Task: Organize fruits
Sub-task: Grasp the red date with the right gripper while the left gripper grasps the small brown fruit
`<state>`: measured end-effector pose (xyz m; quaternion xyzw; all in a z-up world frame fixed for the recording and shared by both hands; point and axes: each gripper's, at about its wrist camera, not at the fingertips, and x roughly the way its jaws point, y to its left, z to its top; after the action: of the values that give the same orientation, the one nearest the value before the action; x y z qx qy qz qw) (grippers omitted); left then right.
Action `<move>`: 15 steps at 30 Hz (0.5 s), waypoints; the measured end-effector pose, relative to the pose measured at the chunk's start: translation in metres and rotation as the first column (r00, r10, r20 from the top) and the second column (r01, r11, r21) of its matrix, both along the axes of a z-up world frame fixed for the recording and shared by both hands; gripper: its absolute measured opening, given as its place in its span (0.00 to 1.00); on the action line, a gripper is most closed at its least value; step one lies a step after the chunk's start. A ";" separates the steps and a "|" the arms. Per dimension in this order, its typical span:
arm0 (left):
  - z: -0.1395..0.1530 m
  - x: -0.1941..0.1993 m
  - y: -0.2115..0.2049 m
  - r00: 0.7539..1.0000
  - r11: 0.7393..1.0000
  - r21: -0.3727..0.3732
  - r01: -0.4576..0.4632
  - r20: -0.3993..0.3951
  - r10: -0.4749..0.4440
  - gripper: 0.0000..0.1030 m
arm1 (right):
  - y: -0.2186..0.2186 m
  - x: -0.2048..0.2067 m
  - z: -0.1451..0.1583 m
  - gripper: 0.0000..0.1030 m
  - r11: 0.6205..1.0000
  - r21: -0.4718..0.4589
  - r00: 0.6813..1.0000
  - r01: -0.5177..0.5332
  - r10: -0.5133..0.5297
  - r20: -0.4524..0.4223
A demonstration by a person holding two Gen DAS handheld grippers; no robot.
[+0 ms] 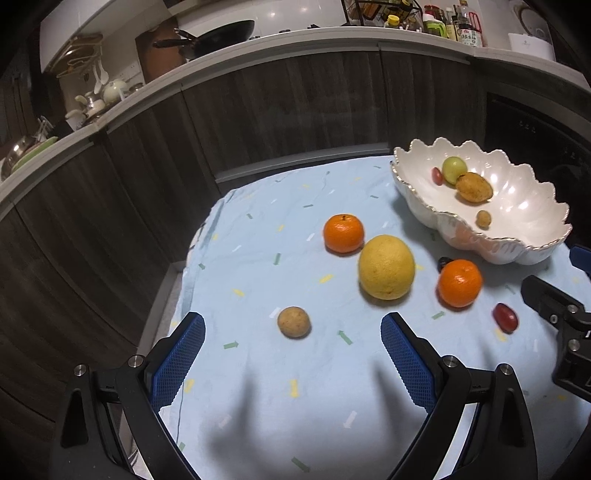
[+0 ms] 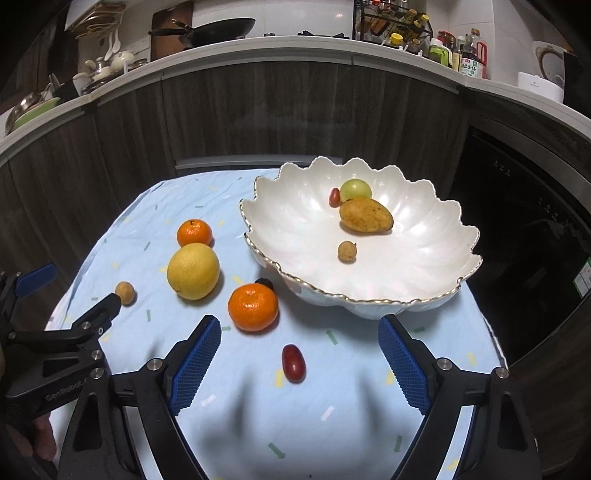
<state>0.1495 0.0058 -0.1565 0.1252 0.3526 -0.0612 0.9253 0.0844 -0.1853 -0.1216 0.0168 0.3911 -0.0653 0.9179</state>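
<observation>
A white scalloped bowl (image 2: 424, 273) (image 1: 524, 229) stands on the light blue cloth and holds a mango (image 2: 365, 215), a green fruit (image 2: 355, 189), a small red fruit (image 2: 334, 196) and a small brown fruit (image 2: 347, 251). On the cloth lie a yellow grapefruit (image 1: 386, 266) (image 2: 193, 271), two oranges (image 1: 343, 233) (image 1: 460, 283) (image 2: 253, 307) (image 2: 194, 232), a small brown fruit (image 1: 294, 322) (image 2: 125, 292), a red grape tomato (image 2: 293, 362) (image 1: 505, 317) and a small dark fruit (image 2: 265, 283). My left gripper (image 1: 293, 360) is open and empty just short of the brown fruit. My right gripper (image 2: 299, 363) is open with the tomato between its fingers, apart from both pads.
The cloth-covered table (image 2: 258, 424) ends at dark cabinet fronts (image 2: 258, 118) behind. A counter above carries a wok (image 2: 218, 29), bottles (image 2: 469, 55) and dishes. A dark appliance (image 2: 535, 229) stands to the right of the table.
</observation>
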 end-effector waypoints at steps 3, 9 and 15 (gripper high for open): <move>-0.005 0.004 0.001 1.000 1.000 0.008 -0.004 0.001 0.004 0.94 | 0.002 0.000 -0.006 0.80 1.000 0.000 1.000 -0.001 0.001 -0.004; -0.016 0.016 0.005 1.000 1.000 0.001 -0.017 -0.015 0.017 0.88 | 0.005 0.004 -0.020 0.75 1.000 0.012 0.999 0.009 -0.009 -0.032; -0.024 0.026 0.006 1.000 1.000 0.005 -0.008 -0.024 0.008 0.84 | 0.005 0.007 -0.029 0.68 0.999 0.022 0.998 0.027 -0.026 -0.049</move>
<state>0.1760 0.0118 -0.1808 0.1250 0.3644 -0.0582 0.9210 0.0910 -0.1808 -0.1508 0.0308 0.4136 -0.0732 0.9070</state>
